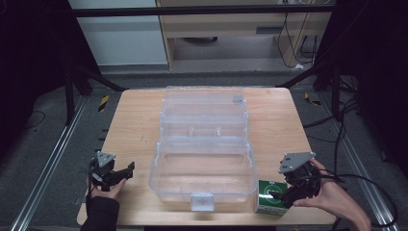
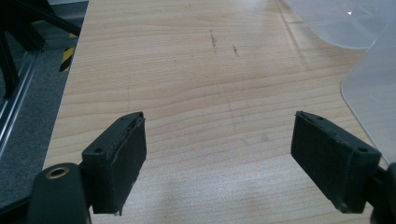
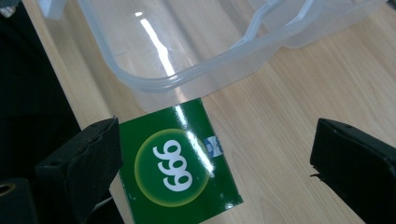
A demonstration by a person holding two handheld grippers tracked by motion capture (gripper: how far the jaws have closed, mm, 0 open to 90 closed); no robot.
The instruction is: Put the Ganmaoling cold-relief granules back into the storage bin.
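Right gripper view: my right gripper, jaws apart, straddles the green box, nearer my left jaw.

My jaw pads looked matt black and slightly rough. The table was pale wood, smooth with fine grain. The organiser box was clear glossy plastic; the green carton was shiny printed card.
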